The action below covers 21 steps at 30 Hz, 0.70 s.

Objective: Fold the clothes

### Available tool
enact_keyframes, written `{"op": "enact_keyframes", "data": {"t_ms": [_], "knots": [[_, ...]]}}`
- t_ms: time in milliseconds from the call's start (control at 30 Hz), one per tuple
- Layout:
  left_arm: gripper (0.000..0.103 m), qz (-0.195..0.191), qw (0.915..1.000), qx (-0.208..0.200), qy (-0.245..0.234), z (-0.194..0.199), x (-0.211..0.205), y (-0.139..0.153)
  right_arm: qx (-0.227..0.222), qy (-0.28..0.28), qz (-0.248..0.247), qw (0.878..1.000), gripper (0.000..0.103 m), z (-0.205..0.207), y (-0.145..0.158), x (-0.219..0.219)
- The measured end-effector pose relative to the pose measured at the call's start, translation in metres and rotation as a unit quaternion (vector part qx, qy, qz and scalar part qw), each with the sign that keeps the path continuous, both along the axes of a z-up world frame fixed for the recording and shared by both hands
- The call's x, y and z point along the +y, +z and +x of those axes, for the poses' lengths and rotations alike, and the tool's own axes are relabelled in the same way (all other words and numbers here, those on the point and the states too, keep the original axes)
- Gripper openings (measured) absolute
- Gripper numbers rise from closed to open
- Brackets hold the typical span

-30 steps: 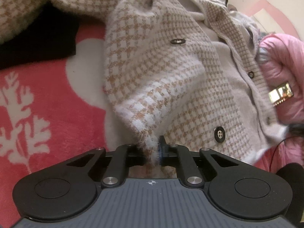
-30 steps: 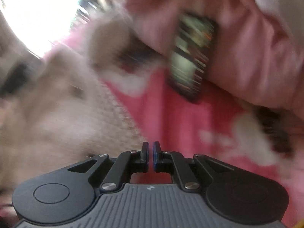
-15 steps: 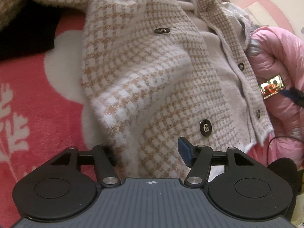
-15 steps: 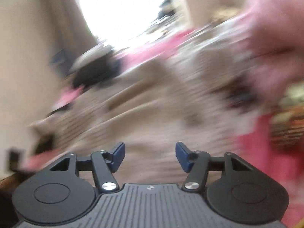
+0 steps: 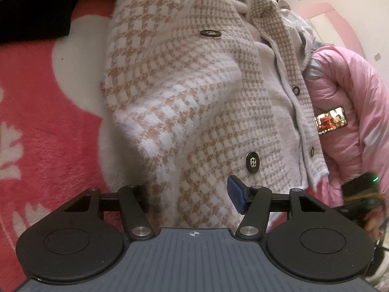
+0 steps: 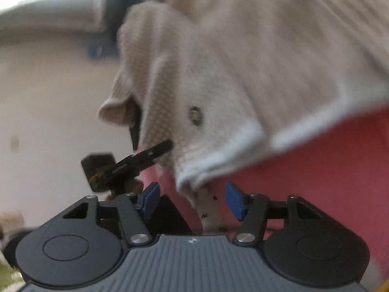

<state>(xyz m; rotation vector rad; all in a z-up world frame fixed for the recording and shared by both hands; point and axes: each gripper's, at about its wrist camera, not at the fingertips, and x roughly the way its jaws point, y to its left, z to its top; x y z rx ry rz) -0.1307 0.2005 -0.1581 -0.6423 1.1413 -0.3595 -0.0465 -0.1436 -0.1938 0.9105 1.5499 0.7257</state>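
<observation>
Plainly, both our left gripper (image 5: 189, 194) and right gripper (image 6: 192, 199) stood open, holding nothing; the cardigan (image 5: 194, 85) lay half-folded on the pink blanket (image 5: 48, 121). Risk: its fluffy, springy flap could slump open unpinned.

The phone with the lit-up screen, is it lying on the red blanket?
No, the phone rests against the pink puffy jacket, beside the checked cardigan.
</observation>
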Motion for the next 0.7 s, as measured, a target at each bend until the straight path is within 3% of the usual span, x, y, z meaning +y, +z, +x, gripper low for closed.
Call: {"op": "enact_keyframes", "data": {"t_ms": [167, 233, 267, 300, 333, 367, 467, 533, 633, 700], "knots": [[0.054, -0.003, 1.0000, -0.003, 0.001, -0.002, -0.001, 0.000, 0.043, -0.120, 0.021, 0.992, 0.064, -0.008, -0.037, -0.001], [0.047, -0.002, 1.0000, -0.003, 0.003, -0.003, -0.003, 0.000, 0.030, -0.130, 0.015, 0.991, 0.063, -0.010, -0.036, 0.008], [0.039, 0.001, 1.0000, -0.005, 0.002, -0.004, -0.005, 0.000, 0.021, -0.132, 0.007, 0.991, 0.061, -0.011, -0.034, 0.013], [0.022, -0.002, 0.9999, -0.009, -0.009, -0.004, -0.008, 0.002, 0.012, -0.134, 0.000, 0.991, 0.053, -0.013, -0.032, 0.017], [0.015, -0.007, 0.9996, -0.015, -0.023, -0.005, -0.010, 0.004, 0.002, -0.134, -0.008, 0.991, 0.044, -0.014, -0.030, 0.021], [0.013, -0.013, 0.9988, -0.028, -0.039, -0.007, -0.013, 0.009, -0.006, -0.132, -0.018, 0.991, 0.012, -0.016, -0.029, 0.024], [0.011, -0.029, 0.9934, -0.066, -0.089, -0.012, -0.023, 0.030, -0.038, -0.130, -0.018, 0.991, 0.008, -0.023, -0.006, 0.015], [0.011, -0.044, 0.9886, -0.071, -0.125, -0.013, -0.026, 0.039, -0.069, -0.116, -0.016, 0.991, 0.008, -0.028, 0.021, -0.001], [0.012, -0.064, 0.9806, -0.048, -0.179, -0.012, -0.037, 0.039, -0.082, -0.093, -0.039, 0.992, 0.008, -0.038, 0.051, -0.025], [0.021, -0.044, 0.9760, -0.020, -0.212, -0.009, -0.048, 0.029, -0.090, -0.078, -0.073, 0.990, 0.008, -0.045, 0.059, -0.038]]}}
